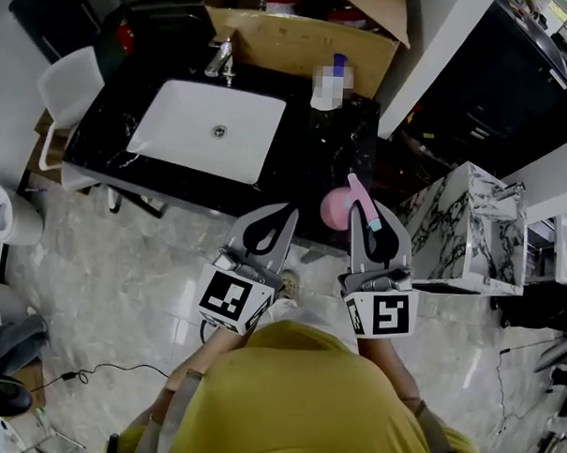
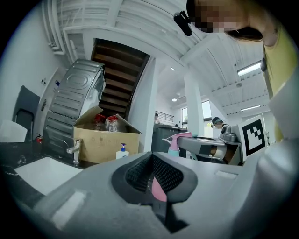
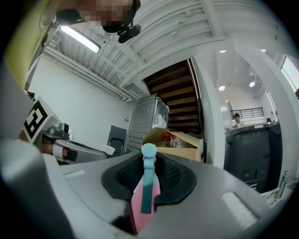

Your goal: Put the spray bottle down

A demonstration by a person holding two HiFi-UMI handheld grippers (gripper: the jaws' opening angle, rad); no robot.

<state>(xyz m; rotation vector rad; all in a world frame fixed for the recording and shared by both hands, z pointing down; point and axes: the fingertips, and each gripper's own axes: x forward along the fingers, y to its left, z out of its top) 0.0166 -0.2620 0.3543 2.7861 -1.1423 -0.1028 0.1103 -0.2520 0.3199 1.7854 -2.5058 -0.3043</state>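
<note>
The pink spray bottle (image 1: pixel 337 210) with a teal trigger hangs at the front edge of the black counter (image 1: pixel 348 139), clear of its top. My right gripper (image 1: pixel 373 223) is shut on the bottle's neck. In the right gripper view the bottle (image 3: pixel 145 191) sits upright between the black pads (image 3: pixel 173 179). My left gripper (image 1: pixel 286 216) is beside it to the left, tips together and not touching the bottle. In the left gripper view a pink sliver shows in the slit of the left gripper (image 2: pixel 156 184); I cannot tell what it is. The bottle (image 2: pixel 179 140) shows there at the right.
A white sink (image 1: pixel 208 128) with a faucet (image 1: pixel 220 59) is set in the counter. Behind stand a cardboard box (image 1: pixel 301 29) and a pump bottle (image 1: pixel 333 82). A marble-patterned cabinet (image 1: pixel 471 229) is at the right, a white chair (image 1: pixel 69 85) at the left.
</note>
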